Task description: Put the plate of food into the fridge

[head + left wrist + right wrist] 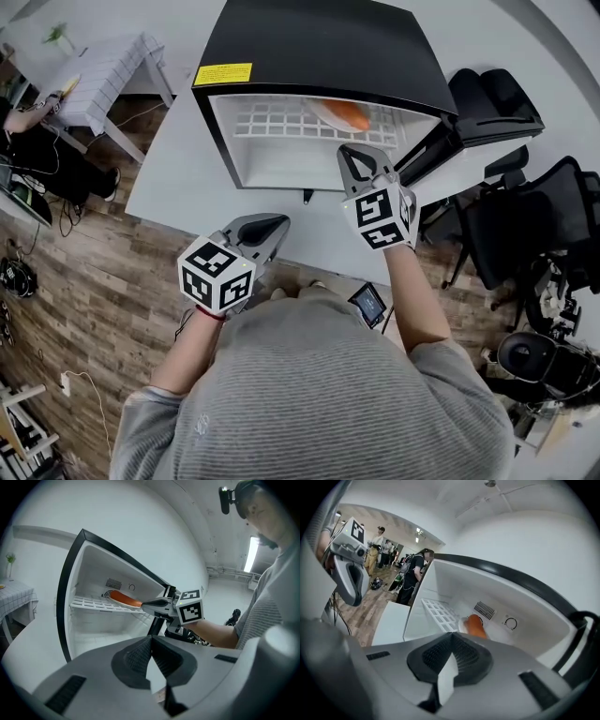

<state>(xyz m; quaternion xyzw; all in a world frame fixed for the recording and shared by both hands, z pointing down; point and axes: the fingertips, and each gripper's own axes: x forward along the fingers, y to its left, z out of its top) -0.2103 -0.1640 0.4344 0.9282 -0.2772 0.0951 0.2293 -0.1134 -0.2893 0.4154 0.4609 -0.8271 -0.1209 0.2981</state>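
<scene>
Plainly, the plate of food [343, 114] already lies inside the fridge [319, 56], on the white wire shelf [281, 120], toward the right and rear of the compartment. It carries something orange. In the left gripper view the plate [125, 599] sits below the vent grille in the back wall. In the right gripper view we see it [474, 625] beyond the closed jaws, next to a round dial. The fridge stands on a white table [178, 169] with its door [433, 148] swung open to the right and a yellow label [223, 73] on its top front edge. Our right tool [352, 152] reaches to the front of the opening and points in at the plate; its jaws are clenched together with nothing between them, and in the head view a small gap separates its tip from the plate. Our left tool [279, 223] hangs lower, over the table's near edge and well apart from the fridge. Its jaws are also pressed together on nothing. Each tool shows in the other's view: the right one [143, 604] at the shelf's front, the left one [353, 601] out over the wooden floor [84, 281]. Black office chairs [525, 216] stand to the right of the table.
</scene>
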